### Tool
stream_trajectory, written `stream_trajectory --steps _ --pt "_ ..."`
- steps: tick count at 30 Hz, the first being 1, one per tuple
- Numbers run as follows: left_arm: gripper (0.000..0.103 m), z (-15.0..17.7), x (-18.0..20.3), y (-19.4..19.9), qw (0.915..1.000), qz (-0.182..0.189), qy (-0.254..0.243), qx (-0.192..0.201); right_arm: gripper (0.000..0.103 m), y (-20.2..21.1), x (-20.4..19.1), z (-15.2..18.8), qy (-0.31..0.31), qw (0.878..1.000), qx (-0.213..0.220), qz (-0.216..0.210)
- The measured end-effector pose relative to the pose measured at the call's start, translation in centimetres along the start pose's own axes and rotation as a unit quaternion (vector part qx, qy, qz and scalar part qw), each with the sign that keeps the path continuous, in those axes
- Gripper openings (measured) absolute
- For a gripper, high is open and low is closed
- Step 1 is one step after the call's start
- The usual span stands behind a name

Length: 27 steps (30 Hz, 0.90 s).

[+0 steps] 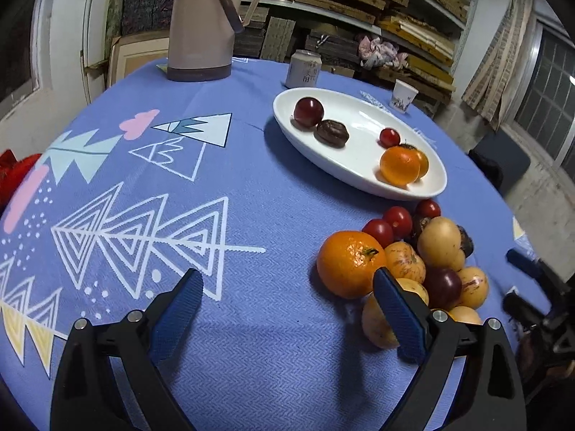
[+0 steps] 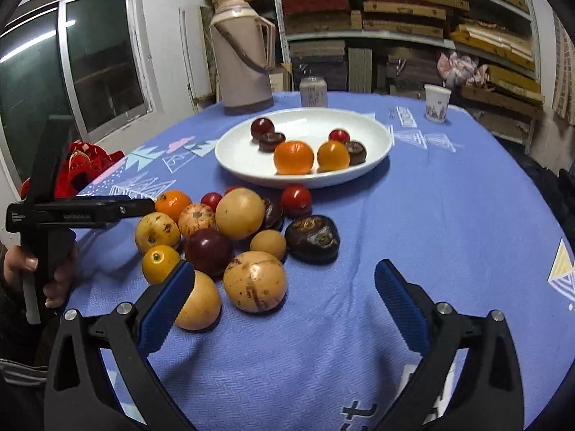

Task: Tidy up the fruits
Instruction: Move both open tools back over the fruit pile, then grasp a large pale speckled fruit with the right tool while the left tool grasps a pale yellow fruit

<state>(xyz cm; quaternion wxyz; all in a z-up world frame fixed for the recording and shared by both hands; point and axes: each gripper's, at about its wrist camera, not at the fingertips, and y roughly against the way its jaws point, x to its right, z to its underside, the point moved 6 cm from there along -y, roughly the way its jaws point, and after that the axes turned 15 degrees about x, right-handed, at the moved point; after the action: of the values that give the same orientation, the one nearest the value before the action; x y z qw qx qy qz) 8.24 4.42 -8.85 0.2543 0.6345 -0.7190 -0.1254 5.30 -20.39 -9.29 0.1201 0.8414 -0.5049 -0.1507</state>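
cloth (image 2: pixel 413 215): woven, matt, herringbone weave, covers surface | plate (image 2: pixel 373 158): glossy white, ceramic-looking | tong pads (image 2: pixel 399 294): ribbed blue, rubbery; arms matt black plastic, metal screws | orange (image 1: pixel 350 264): pitted, shiny | flask (image 2: pixel 242 61): smooth plastic

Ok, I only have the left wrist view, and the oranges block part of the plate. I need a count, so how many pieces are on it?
Observer: Six. The right wrist view shows a second dark brown piece on the white plate, just behind the small orange.
Operator: And the right gripper? It is only a blur at my edge.
Observer: The right gripper is open wide and grips nothing.
Operator: Is anything hidden behind the pile?
Observer: A large dark brown fruit lies on the cloth at the far side of the pile from you.
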Motion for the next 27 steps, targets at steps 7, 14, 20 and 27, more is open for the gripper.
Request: stream_trajectory --steps 7,14,20,27 --pt "0.096 -0.4 0.3 0.9 0.9996 -0.003 -0.003 0.028 0.057 -2.3 -0.8 1.4 -0.01 0.997 -0.08 0.001" --pt "0.096 -0.4 1.3 1.2 0.9984 -0.011 -0.039 0.04 0.057 -3.5 -1.3 1.8 -0.016 0.994 -0.106 0.019" --pt "0.096 -0.3 1.8 1.2 0.9973 -0.011 -0.058 0.042 0.054 -4.1 -0.9 1.9 -0.041 0.993 -0.11 0.003" --pt "0.096 0.0 2.4 1.5 0.9974 0.011 -0.062 0.034 0.043 -2.7 -0.1 0.9 -0.041 0.996 -0.082 0.008"
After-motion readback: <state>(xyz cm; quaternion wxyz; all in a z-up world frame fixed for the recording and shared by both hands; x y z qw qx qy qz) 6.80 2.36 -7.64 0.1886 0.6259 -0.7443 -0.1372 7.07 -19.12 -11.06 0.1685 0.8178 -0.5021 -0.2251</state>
